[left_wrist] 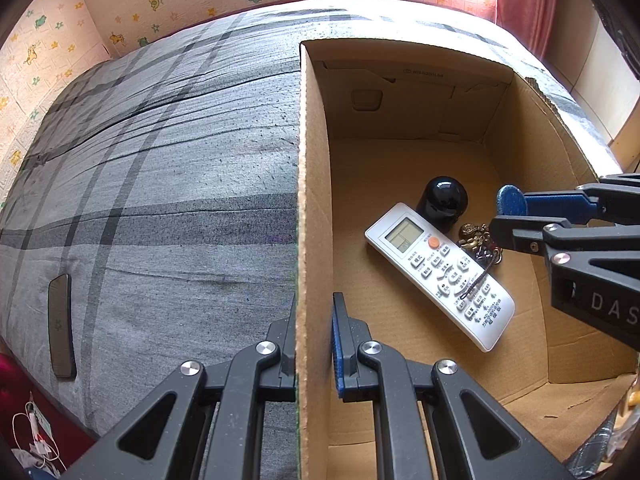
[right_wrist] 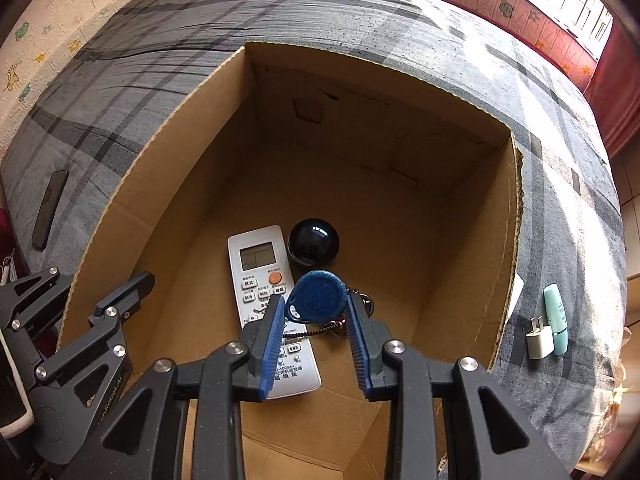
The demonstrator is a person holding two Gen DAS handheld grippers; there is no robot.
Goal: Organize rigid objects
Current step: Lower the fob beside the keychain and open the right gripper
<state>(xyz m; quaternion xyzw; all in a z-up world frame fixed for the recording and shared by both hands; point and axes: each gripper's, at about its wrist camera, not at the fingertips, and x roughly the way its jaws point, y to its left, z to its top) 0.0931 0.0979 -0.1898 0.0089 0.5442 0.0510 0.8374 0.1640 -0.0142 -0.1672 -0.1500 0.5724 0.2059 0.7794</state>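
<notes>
An open cardboard box [left_wrist: 314, 160] [right_wrist: 168, 152] stands on the bed. My left gripper [left_wrist: 314, 320] [right_wrist: 102, 276] is shut on the box's left wall, one finger outside and one inside. On the box floor lie a white air-conditioner remote [left_wrist: 440, 272] [right_wrist: 260, 264] and a black domed object [left_wrist: 444, 196] [right_wrist: 314, 242]. My right gripper [right_wrist: 316, 304] [left_wrist: 504, 216] hangs inside the box above the remote, shut on a blue key fob [right_wrist: 320, 294] [left_wrist: 510, 200]. From the fob hang a black cord, keys and a brass charm [left_wrist: 474, 236].
The bed has a grey checked sheet [left_wrist: 160, 200]. A dark phone [left_wrist: 62, 326] [right_wrist: 50, 210] lies on it left of the box. A white charger plug [right_wrist: 538, 340] and a teal tube [right_wrist: 556, 320] lie to the right of the box, near the bed's edge.
</notes>
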